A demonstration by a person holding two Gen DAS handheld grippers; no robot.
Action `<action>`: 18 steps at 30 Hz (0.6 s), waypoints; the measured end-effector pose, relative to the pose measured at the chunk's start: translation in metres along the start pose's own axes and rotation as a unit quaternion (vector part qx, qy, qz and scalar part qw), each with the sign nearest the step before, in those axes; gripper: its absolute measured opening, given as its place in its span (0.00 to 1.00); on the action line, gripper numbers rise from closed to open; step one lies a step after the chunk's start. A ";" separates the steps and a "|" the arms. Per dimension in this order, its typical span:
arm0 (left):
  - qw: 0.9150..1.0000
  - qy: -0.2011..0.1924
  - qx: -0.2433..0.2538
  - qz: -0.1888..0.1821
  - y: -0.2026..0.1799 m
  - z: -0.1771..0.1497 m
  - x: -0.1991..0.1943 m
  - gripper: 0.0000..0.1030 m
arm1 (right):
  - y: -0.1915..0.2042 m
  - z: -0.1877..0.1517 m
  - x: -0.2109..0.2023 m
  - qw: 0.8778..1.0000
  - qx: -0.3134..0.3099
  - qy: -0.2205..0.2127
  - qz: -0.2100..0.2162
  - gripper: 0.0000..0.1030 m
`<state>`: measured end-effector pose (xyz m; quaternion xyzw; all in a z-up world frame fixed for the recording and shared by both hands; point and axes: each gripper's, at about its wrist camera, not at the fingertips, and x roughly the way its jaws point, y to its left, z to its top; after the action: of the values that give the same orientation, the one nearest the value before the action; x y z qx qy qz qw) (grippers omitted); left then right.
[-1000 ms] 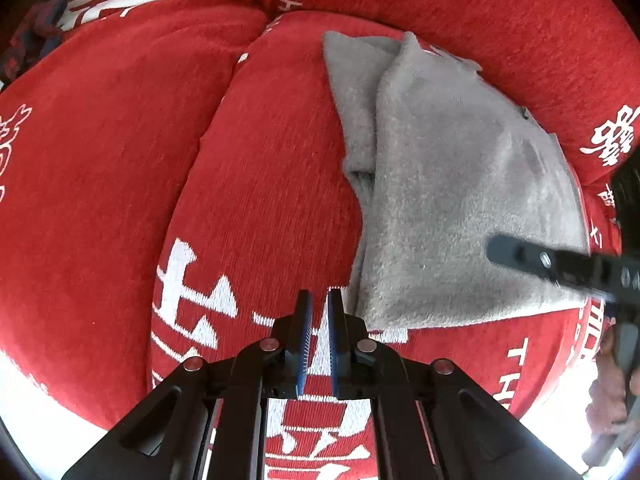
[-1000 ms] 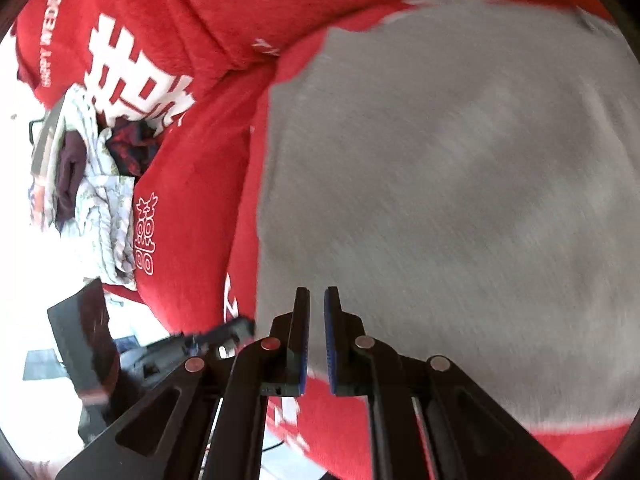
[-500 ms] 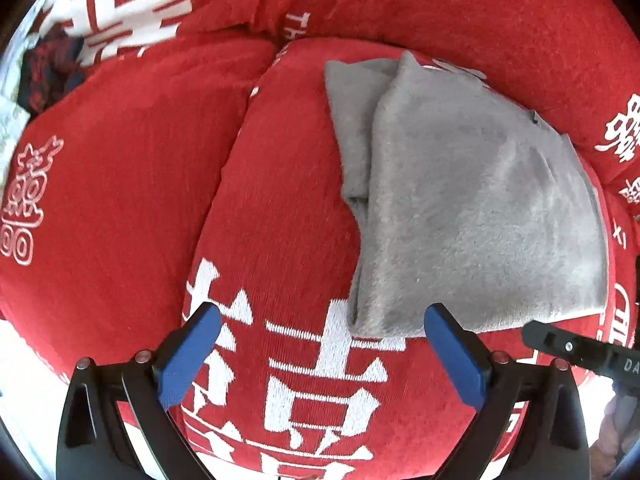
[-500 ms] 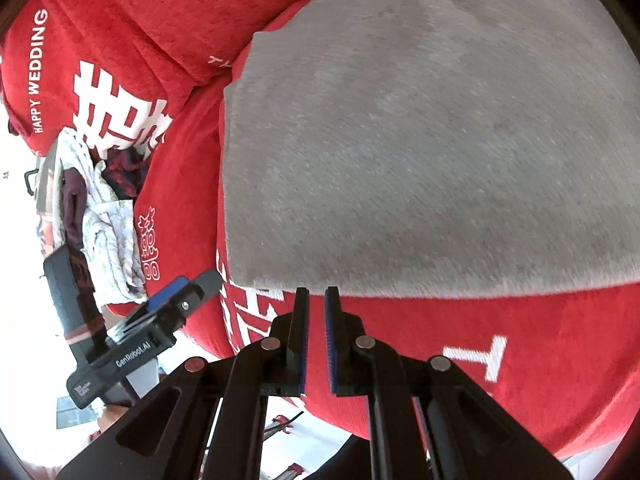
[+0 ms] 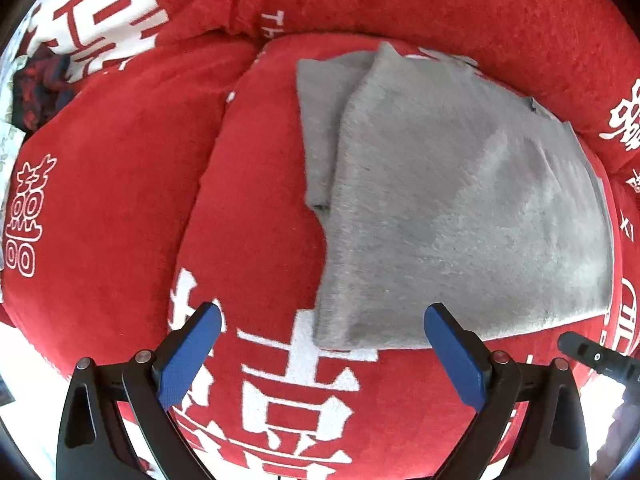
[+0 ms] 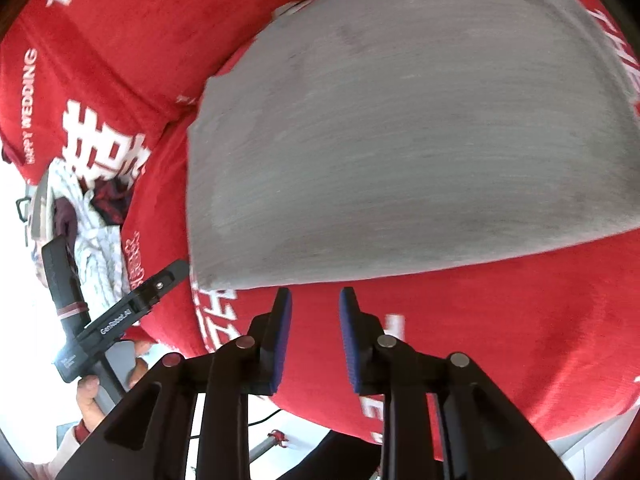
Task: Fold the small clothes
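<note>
A grey fleece garment (image 5: 452, 208) lies folded flat on a red sofa cushion (image 5: 256, 208) with white characters; a narrower layer sticks out at its left side. It fills the right wrist view (image 6: 400, 136) too. My left gripper (image 5: 322, 326) is wide open and empty, just in front of the garment's near left corner. My right gripper (image 6: 315, 310) is partly open and empty, just in front of the garment's near edge. The left gripper (image 6: 160, 284) also shows at the left of the right wrist view.
Red sofa back cushions (image 5: 440, 4) rise behind the garment. A pile of other clothes (image 6: 88, 216) lies at the sofa's left end, also seen in the left wrist view (image 5: 36, 92). The sofa's front edge drops off just under both grippers.
My left gripper has opened wide from shut. My right gripper pulled back off the garment toward the front edge and opened partway.
</note>
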<state>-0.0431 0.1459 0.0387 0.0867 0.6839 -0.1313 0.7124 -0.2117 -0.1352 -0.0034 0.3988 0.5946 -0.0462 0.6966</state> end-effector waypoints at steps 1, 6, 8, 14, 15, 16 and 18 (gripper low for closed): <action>1.000 0.000 0.000 0.000 -0.002 0.000 0.000 0.99 | -0.008 0.000 -0.004 1.000 0.006 -0.004 -0.004 0.32; 1.000 -0.022 0.003 -0.002 -0.013 0.007 -0.007 0.99 | -0.052 0.000 -0.028 0.998 0.050 -0.026 -0.031 0.37; 0.999 -0.034 0.003 -0.005 -0.015 0.012 -0.011 0.99 | -0.072 0.001 -0.042 0.995 0.069 -0.046 -0.051 0.37; 0.999 -0.045 0.005 -0.007 -0.020 0.032 -0.012 0.99 | -0.102 0.025 -0.083 0.978 0.075 -0.126 -0.146 0.38; 0.999 -0.043 0.004 -0.009 -0.021 0.036 -0.010 0.99 | -0.104 0.029 -0.084 0.977 0.072 -0.131 -0.152 0.38; 0.999 -0.041 0.003 -0.010 -0.022 0.038 -0.008 0.99 | -0.107 0.036 -0.084 0.976 0.068 -0.132 -0.160 0.38; 0.999 -0.039 0.000 -0.010 -0.023 0.042 -0.005 0.99 | -0.113 0.049 -0.080 0.974 0.058 -0.126 -0.180 0.38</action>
<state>-0.0105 0.1114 0.0474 0.0746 0.6563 -0.1422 0.7372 -0.2567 -0.2745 0.0082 0.3163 0.5598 -0.2551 0.7221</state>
